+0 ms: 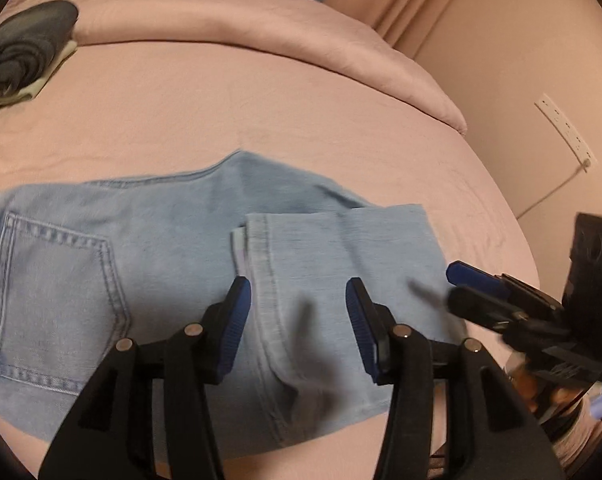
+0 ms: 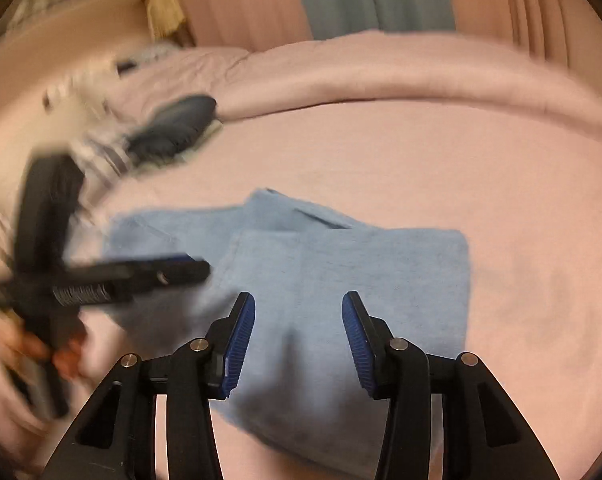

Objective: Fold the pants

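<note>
Light blue denim pants [image 1: 149, 264] lie folded on the pink bed, back pocket [image 1: 53, 308] at the left, the leg hem end [image 1: 341, 264] laid over the seat part. My left gripper [image 1: 299, 320] is open just above the hem end, holding nothing. My right gripper [image 2: 299, 340] is open above the same folded pants [image 2: 341, 280], empty. The right gripper also shows at the right edge of the left wrist view [image 1: 481, 292]. The left gripper shows blurred at the left of the right wrist view [image 2: 141, 274].
A pink bedsheet [image 1: 261, 100] covers the bed, with a rolled pink duvet [image 1: 241, 28] at the far side. A dark folded garment [image 1: 21, 52] lies at the far left. A wall with a white power strip [image 1: 565, 128] stands to the right.
</note>
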`<state>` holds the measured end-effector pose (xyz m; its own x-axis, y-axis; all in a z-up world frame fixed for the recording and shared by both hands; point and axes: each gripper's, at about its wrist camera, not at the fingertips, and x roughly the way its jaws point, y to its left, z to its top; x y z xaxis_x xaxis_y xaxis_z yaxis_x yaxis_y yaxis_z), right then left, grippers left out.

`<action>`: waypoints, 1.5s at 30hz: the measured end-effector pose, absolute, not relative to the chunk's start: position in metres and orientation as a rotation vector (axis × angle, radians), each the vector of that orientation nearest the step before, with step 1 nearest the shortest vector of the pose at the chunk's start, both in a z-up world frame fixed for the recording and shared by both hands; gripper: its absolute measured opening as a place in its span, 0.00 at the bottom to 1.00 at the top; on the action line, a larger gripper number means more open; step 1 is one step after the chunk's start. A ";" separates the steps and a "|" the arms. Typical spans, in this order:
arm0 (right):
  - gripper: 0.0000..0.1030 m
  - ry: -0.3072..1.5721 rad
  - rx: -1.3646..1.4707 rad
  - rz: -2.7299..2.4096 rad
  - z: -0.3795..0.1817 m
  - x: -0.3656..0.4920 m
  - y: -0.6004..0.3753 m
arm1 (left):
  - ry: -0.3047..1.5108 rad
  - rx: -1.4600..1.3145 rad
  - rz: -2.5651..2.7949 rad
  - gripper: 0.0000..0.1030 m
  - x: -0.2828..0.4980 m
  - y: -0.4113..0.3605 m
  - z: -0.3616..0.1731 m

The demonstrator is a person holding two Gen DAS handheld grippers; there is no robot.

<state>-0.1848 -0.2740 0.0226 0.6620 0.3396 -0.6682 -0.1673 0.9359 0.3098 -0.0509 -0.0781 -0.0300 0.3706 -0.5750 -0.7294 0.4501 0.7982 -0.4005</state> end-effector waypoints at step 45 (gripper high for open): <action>0.31 0.913 0.000 0.227 -0.015 -0.182 -0.220 | 1.021 -0.549 -0.426 0.55 -0.132 0.100 -0.051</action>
<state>-0.1825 -0.2200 -0.0149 0.5889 0.1945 -0.7845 -0.1946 0.9762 0.0959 -0.1317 0.1002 -0.0512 0.4624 -0.5716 -0.6778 0.0794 0.7880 -0.6105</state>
